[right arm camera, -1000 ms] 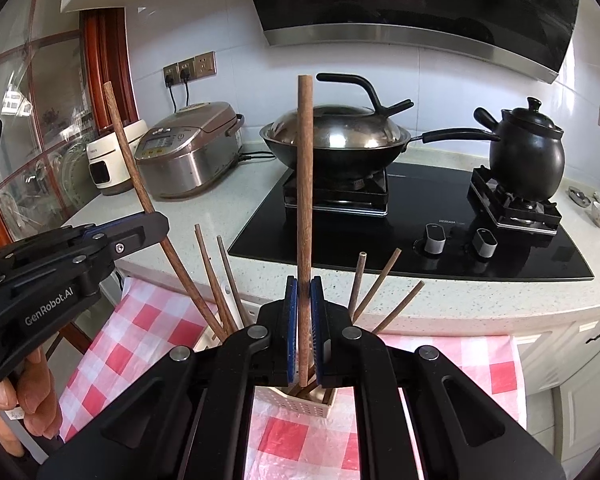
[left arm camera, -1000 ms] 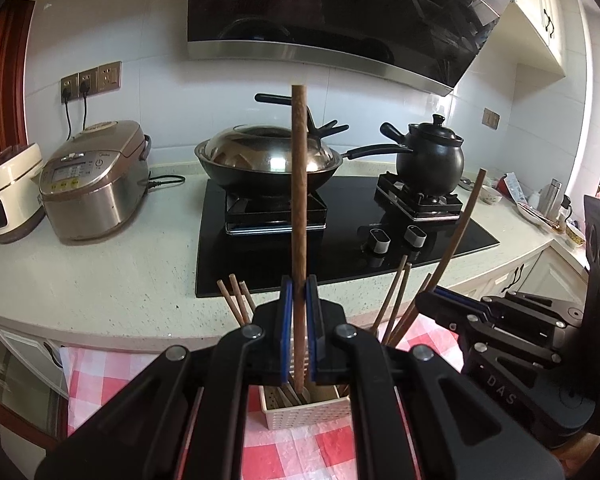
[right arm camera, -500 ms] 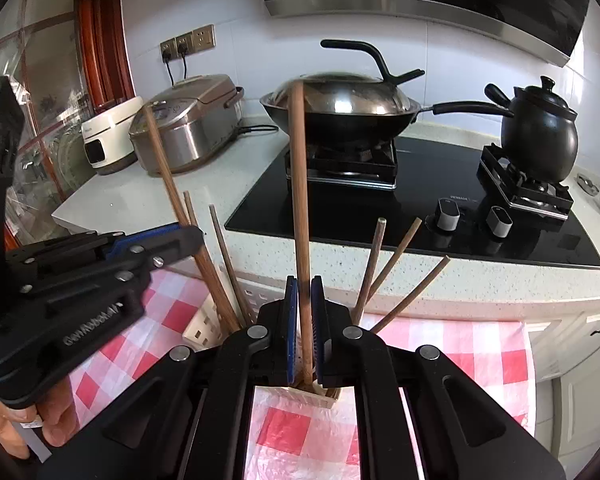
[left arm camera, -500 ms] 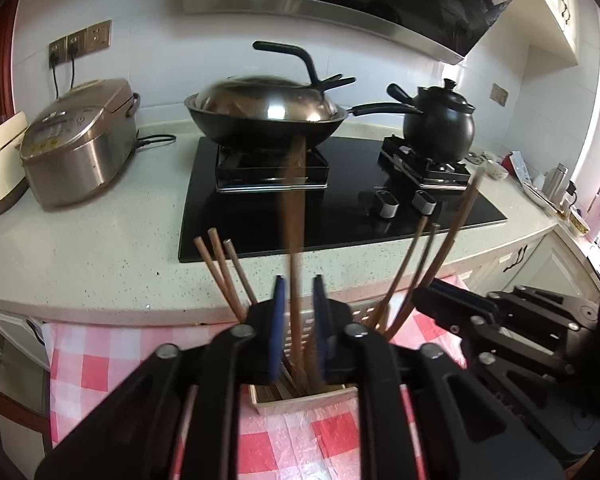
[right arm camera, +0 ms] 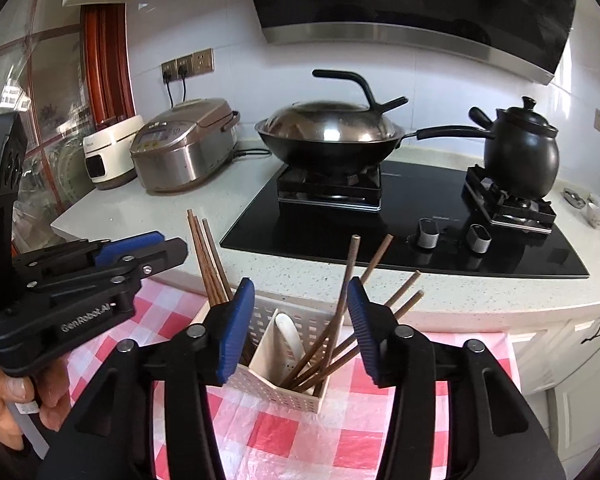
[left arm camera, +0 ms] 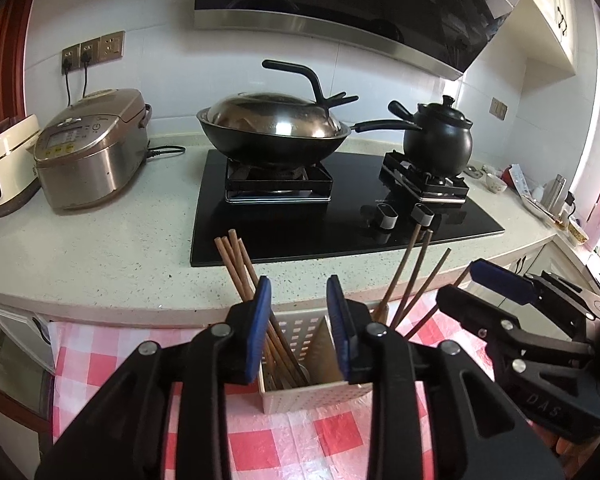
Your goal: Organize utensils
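Brown wooden chopsticks (right arm camera: pixel 320 354) lean in a perforated cream plastic holder (right arm camera: pixel 284 392) below both grippers' spread, empty jaws; left gripper (left arm camera: pixel 299 326) and right gripper (right arm camera: pixel 300 326) hover level over the red-checked plastic-covered table (right arm camera: pixel 300 440).

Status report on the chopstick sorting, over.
Left gripper open, empty. Right gripper open, empty. Chopsticks all standing in white utensil holder, leaning both sides of its divider. Nothing blocking.

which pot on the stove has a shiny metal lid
The wide wok on the left burner: its domed steel lid shines. The small black kettle-shaped pot on the right burner has a matte black lid.
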